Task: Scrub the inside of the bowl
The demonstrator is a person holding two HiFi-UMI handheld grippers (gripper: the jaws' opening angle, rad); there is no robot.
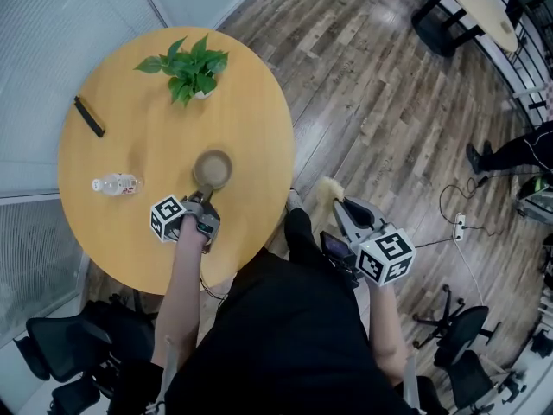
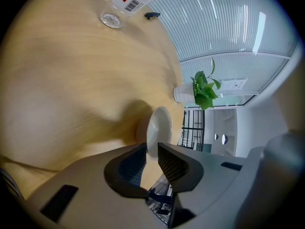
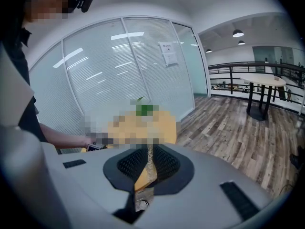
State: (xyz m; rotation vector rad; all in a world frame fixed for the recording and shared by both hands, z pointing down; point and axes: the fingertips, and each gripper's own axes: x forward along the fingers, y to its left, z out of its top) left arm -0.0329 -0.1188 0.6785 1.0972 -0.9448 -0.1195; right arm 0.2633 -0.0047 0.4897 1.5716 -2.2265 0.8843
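I list one round wooden table [image 1: 130,93]: potted plant [image 1: 192,69], slim black bar [image 1: 88,116], bottle [image 1: 116,183] on its side, bowl [image 1: 212,169].

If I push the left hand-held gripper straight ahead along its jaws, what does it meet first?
The bowl. Its rim already stands between the parted jaws of the left hand-held gripper, so going on would likely run the rim deeper into the gap almost at once.
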